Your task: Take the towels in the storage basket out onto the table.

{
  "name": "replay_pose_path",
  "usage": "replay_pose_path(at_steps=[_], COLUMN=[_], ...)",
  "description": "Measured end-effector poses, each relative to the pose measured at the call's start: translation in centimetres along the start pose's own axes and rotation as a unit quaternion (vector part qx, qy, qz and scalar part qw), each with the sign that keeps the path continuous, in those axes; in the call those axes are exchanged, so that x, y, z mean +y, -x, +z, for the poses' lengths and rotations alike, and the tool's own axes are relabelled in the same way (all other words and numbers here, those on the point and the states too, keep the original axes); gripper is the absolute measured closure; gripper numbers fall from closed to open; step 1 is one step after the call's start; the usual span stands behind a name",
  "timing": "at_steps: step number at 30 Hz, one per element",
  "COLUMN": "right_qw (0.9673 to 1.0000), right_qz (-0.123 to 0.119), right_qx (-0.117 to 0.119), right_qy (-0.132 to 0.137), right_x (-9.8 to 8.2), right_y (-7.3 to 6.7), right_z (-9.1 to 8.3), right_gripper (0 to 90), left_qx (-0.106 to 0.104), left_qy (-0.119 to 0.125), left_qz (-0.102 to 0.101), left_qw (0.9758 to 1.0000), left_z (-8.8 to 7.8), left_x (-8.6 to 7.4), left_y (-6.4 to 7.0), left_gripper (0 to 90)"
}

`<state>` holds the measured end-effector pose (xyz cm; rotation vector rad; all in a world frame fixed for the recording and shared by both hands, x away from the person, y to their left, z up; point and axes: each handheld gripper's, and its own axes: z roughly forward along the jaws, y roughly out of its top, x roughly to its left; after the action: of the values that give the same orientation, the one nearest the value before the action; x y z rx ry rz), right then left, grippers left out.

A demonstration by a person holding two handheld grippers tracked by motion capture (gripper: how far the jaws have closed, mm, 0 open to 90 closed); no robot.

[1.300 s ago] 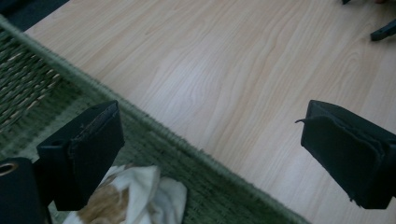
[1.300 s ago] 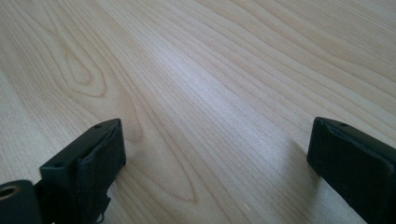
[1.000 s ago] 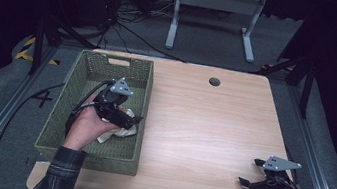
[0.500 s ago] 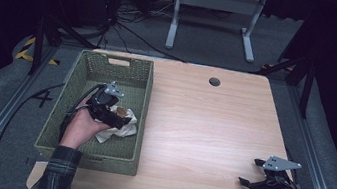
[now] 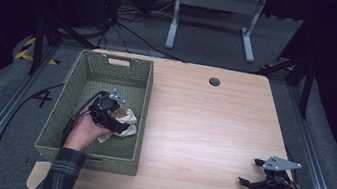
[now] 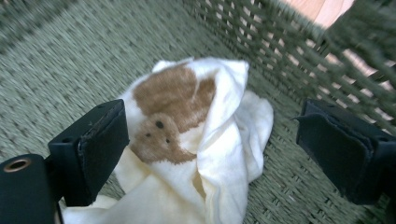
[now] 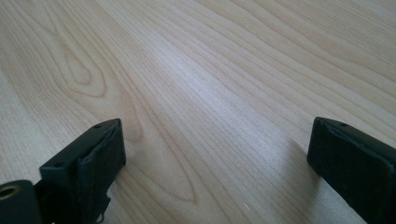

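Towel [image 6: 196, 140] bunched on the basket [image 5: 87, 80] floor, left gripper [image 6: 210, 149] straddling it with jaws wide apart!

Cream cloth with a brown bear patch lies crumpled inside the green woven basket, close to the wall nearest the tabletop [image 5: 211, 131], and the left gripper is poised right over it, one pad [image 6: 93, 149] at the cloth's edge, the other clear beside the wicker wall, nothing pinched yet. My read: the jaws are spread like that to take in the thick fold before a pinch. In the left gripper view the bundle's long axis runs from lower left up to the right, bear patch facing upward. Over at the near right corner, the right gripper [image 5: 264, 182] rests on the bare wood, jaws open and empty, likely parked to keep out of the way.
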<state>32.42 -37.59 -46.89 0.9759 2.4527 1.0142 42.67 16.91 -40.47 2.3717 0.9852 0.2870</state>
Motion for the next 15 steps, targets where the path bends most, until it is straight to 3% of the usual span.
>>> replay_pose_path(at_steps=[1,2,9,15], right_qw=[1.0000,1.0000,1.0000,1.0000], right_qz=[0.000,0.000,0.000,0.000], right_qx=[0.000,0.000,0.000,0.000], right_qy=[0.000,0.000,0.000,0.001], right_x=[0.0,0.0,0.0,0.0], right_y=[0.0,0.0,0.0,0.0], right_z=[0.0,0.0,0.0,0.0], right_gripper=[4.5,4.5,4.5,4.5], left_qx=[-0.002,-0.002,-0.001,-0.013], left_qy=[-0.002,-0.022,-0.047,-0.084], left_qz=[0.000,0.001,-0.009,-0.019], left_qw=[1.0000,0.9998,0.9988,0.9962], left_z=[0.2,0.8,1.6,2.9], left_x=[-0.1,-0.2,-0.3,-0.5], left_y=[-0.1,0.0,-0.3,-0.5], left_gripper=[11.1,11.1,14.0,15.7])
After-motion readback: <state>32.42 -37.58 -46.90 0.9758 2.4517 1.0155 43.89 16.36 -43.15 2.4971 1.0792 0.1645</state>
